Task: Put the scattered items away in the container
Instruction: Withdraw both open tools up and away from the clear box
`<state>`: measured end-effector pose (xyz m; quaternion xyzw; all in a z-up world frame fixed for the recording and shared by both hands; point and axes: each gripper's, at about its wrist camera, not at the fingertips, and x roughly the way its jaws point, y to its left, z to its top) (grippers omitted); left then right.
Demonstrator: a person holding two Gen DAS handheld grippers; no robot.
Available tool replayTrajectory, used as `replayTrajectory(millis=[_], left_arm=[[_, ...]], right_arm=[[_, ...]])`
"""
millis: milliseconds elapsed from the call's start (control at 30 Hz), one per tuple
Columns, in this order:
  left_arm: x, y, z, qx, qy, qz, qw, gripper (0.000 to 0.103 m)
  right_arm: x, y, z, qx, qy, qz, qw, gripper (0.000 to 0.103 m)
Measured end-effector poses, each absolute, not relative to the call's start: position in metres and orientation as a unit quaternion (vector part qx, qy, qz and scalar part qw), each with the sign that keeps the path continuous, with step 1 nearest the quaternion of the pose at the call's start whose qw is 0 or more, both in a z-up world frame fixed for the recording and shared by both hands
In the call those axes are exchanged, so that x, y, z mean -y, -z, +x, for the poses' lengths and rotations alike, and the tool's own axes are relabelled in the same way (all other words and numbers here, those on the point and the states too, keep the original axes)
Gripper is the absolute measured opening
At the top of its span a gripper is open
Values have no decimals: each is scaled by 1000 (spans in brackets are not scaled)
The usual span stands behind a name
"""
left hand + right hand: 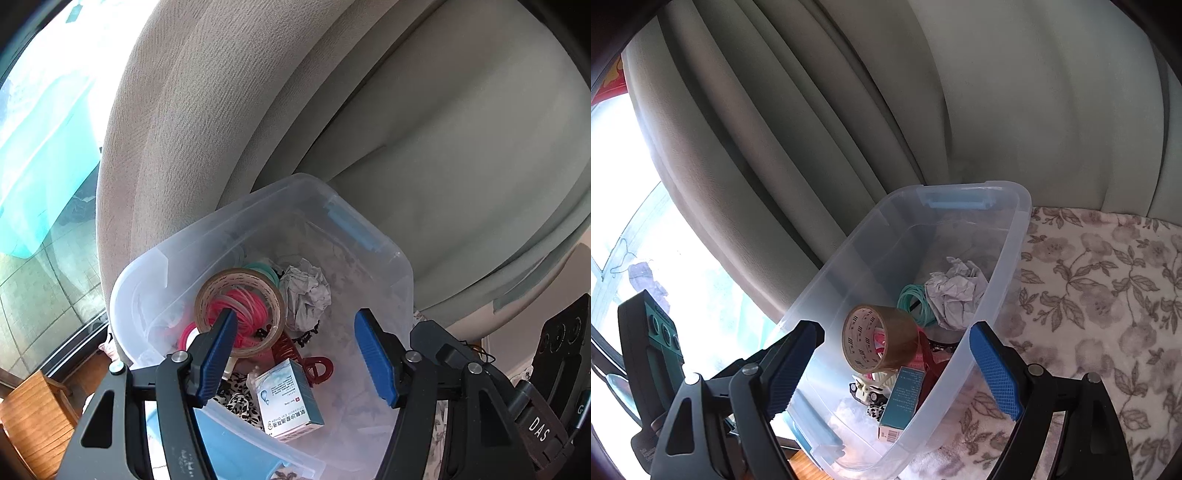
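1. My left gripper [295, 354] hangs over the clear plastic container [400, 266], jaws apart and nothing between the pads. My right gripper [897, 363] hangs at the same bin from the other side, jaws wide and likewise empty; in that view the near wall of the bin passes between its fingers without touching either pad.

2. The container sits on a floral blanket [1108, 295], pushed against the grey sofa back [1015, 110], which I judge keeps it from sliding.

3. Contents collected at the near end of the bin: a roll of brown tape [875, 339] propped on edge against the items beneath it, pink bands [240, 314] visible through its core, teal bands [914, 299], a crumpled paper ball [955, 295], a red hair claw [314, 363], a small medicine box [291, 402] lying tilted, and a spotted item [875, 410] I cannot identify.

4. No loose item shows on the visible blanket.

5. Judgement: both grippers are empty above a filled bin, so the tidying appears at or near completion. Areas outside both views remain unchecked.
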<state>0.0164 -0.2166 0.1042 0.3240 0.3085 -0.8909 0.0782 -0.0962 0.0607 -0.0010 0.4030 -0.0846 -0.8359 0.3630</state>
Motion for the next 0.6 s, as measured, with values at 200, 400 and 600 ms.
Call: replayTrajectory(millis=[200,400,600], left_arm=[[214,-106,22,-285,898,325,76,69],[208,-104,21,-270,902,330,72,75],[206,-109,25,-249,907,329,82,82]], right_arm=[[-68,-2,-89,78,838,409,353,88],[-70,-7,-79,65,839,408,353,88],[-71,-8,-74,62,839,408,353,88]])
